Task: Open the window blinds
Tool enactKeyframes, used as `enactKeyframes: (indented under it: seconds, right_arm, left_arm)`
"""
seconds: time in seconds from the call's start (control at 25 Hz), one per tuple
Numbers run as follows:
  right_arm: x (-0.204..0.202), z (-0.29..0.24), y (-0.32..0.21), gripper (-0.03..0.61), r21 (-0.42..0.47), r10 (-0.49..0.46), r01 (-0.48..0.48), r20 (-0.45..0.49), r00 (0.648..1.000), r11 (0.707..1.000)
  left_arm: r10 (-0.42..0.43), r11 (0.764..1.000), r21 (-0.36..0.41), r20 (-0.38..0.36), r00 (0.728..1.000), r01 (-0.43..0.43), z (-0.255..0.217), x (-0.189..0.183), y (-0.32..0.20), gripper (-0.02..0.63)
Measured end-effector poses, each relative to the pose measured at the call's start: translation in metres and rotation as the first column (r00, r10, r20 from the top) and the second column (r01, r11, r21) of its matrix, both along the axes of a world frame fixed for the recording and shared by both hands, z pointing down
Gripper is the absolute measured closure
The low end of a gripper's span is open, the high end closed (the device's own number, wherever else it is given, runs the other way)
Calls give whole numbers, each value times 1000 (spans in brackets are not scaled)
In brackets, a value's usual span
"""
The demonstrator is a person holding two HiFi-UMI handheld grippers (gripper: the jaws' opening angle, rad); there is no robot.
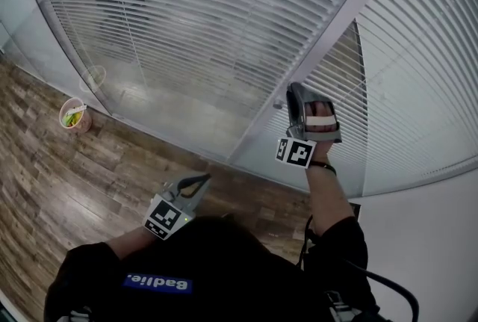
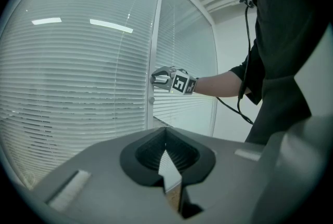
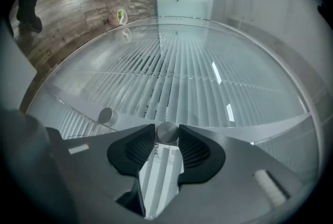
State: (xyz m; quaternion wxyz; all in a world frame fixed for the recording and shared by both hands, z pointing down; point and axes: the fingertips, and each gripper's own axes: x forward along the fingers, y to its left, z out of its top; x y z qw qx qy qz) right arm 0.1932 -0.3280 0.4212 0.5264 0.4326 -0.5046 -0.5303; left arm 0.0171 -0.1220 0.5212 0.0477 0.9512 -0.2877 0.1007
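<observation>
White slatted blinds (image 1: 194, 22) hang behind a glass wall, split by a pale upright frame post (image 1: 317, 63). My right gripper (image 1: 293, 89) is held up against that post. In the right gripper view a round metal knob (image 3: 167, 132) sits between the tips of the right gripper (image 3: 167, 137); the jaws stand a little wider than it, so they are open around it. A second knob (image 3: 107, 116) shows on the post to the left. My left gripper (image 1: 196, 180) hangs low near my body, its jaws shut with nothing between them (image 2: 166, 153). It looks towards the right gripper (image 2: 154, 78).
A small pink bucket (image 1: 75, 116) with something green in it stands on the wood floor (image 1: 67, 178) by the glass at the left. A plain white wall (image 1: 418, 238) lies to the right. A cable (image 1: 388, 287) trails from my right arm.
</observation>
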Motion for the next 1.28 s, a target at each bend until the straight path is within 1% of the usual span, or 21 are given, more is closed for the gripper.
enactKeyframes:
  seconds: [0.12,0.28,0.36,0.44,0.56,0.8,0.88,0.96,1.2,1.28]
  right_arm:
    - [0,-2,0,469,18,-2,2,-13,1000,1000]
    - [-1,-3,0,469,29,11,-12,31,999,1000]
    - [-1,-4,0,466,35,26,-29,82,996,999]
    - [-2,-6,-1,459,44,41,-48,152,988,998]
    - [-1,-8,-2,456,61,60,-77,246,968,995]
    - [-2,-12,-2,456,81,70,-109,386,920,991]
    - [-2,-13,-2,456,81,75,-122,441,894,989]
    - [-2,-13,-3,456,76,80,-137,507,858,988]
    - [2,-14,-4,456,49,93,-174,686,721,984]
    - [3,-16,-4,456,39,95,-183,738,668,982]
  left_arm:
    - [-2,1000,0,1,1000,2,0,-1,0,614]
    - [-1,1000,3,2,1000,1,0,-2,-1,614]
    - [-1,1000,5,4,1000,1,0,-2,-2,614]
    - [0,1000,6,7,1000,0,-1,-2,-2,614]
    - [1,1000,5,9,1000,-1,-1,-2,-2,614]
    - [-1,1000,6,20,1000,1,0,-6,-2,614]
    - [-3,1000,8,25,1000,3,-1,-8,-2,614]
    - [-5,1000,7,29,1000,5,0,-10,-2,614]
    - [-7,1000,4,28,1000,7,1,-11,-4,614]
    - [-10,1000,3,27,1000,10,1,-12,-4,614]
